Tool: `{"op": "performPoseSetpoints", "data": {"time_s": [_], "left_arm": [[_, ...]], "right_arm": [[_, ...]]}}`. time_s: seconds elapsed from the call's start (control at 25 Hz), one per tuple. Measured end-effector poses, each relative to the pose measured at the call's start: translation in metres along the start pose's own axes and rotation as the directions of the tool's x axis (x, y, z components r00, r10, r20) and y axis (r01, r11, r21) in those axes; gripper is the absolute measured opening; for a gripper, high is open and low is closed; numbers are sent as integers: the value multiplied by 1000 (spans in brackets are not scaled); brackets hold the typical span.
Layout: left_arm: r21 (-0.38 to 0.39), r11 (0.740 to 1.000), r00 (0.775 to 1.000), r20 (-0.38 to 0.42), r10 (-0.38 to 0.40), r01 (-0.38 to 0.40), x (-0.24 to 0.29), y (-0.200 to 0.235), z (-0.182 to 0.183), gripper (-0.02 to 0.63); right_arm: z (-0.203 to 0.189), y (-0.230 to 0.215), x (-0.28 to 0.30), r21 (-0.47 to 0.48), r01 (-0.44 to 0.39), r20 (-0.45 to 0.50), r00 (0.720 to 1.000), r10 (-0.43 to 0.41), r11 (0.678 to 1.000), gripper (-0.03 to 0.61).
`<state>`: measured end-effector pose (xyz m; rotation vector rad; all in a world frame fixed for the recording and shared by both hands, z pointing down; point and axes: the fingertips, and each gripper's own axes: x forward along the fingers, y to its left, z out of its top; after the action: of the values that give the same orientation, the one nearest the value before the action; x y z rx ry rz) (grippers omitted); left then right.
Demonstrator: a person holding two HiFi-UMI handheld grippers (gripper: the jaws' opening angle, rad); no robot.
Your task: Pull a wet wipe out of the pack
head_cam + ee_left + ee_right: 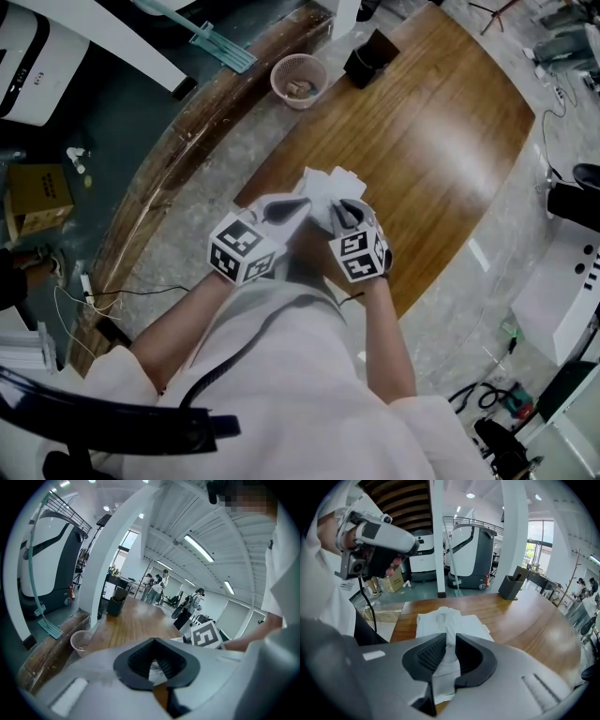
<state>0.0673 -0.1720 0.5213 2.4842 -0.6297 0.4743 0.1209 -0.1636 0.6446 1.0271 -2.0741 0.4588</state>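
Gripping a strip of wet wipe [449,625], the right gripper [446,639] has its jaws nearly together, the white strip pinched between the ribbed pads. Just beyond its tips the strip rises from the middle of the wet wipe pack [476,623], which lies flat on the wooden table [525,620]. Close beside it, the left gripper [153,641] has its jaw tips meeting, and a printed white edge of the pack shows between the pads. The marker cubes of the two grippers sit near each other, the pack in front of both. Farther ahead of the left gripper, a pink mesh wastebasket [80,641] stands at the table's edge. Well beyond the right gripper stand a black bin [511,588] and a floor-cleaning machine [471,555].
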Motion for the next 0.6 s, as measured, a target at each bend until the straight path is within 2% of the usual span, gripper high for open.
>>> {"op": "performPoseSetpoints", "data": {"time_s": [0.2, 0.6], "left_arm": [[-5, 1000, 1000, 2, 3, -3, -2, 6, 2, 2], [-1, 1000, 1000, 16, 9, -9, -9, 17, 7, 2]], "right_arm": [[-1, 1, 3, -23, -20, -45, 999, 19, 1000, 57], [-2, 3, 6, -40, -27, -75, 997, 24, 999, 15]]}}
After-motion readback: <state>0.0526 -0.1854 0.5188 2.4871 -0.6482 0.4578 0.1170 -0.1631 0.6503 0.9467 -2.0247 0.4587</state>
